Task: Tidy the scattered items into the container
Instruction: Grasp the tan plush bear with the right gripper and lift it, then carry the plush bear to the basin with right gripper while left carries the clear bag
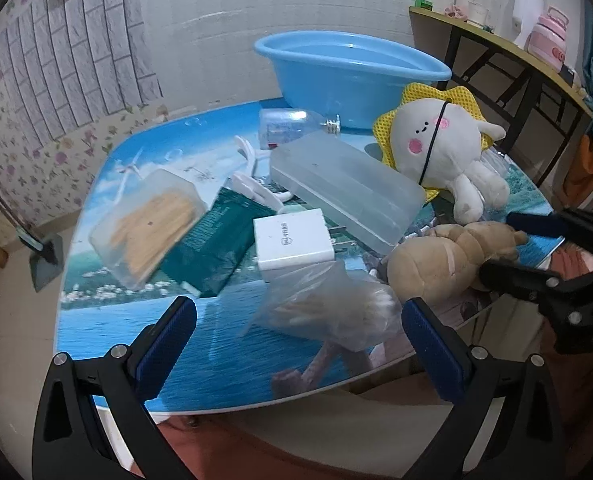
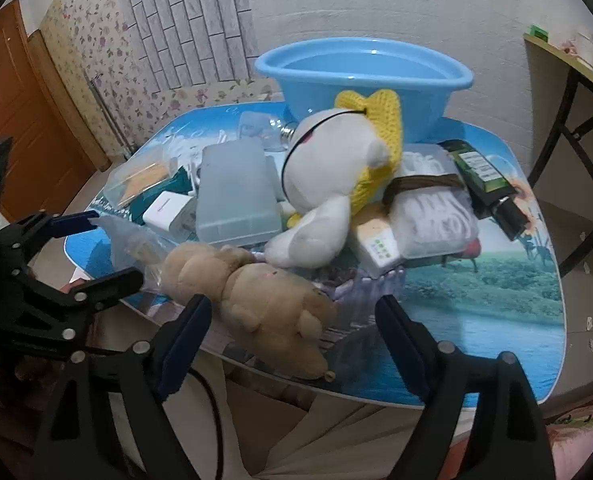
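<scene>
Tan plush bear point(image 2: 252, 300), soft and light, lies between my wide, empty right claw point(image 2: 292, 320); I'd pinch its squashy belly; left claw point(image 1: 296, 340) gapes empty.

My left gripper point(image 1: 298, 320) and right gripper point(image 2: 292, 320) share one build: matte black plastic arms with triangular cut-outs, pivoting on round silver screws. Each finger carries a flat pad point(image 1: 168, 344) of ribbed blue rubber on its inner face. A thin black cable point(image 2: 212, 408) runs beneath the right unit.
</scene>
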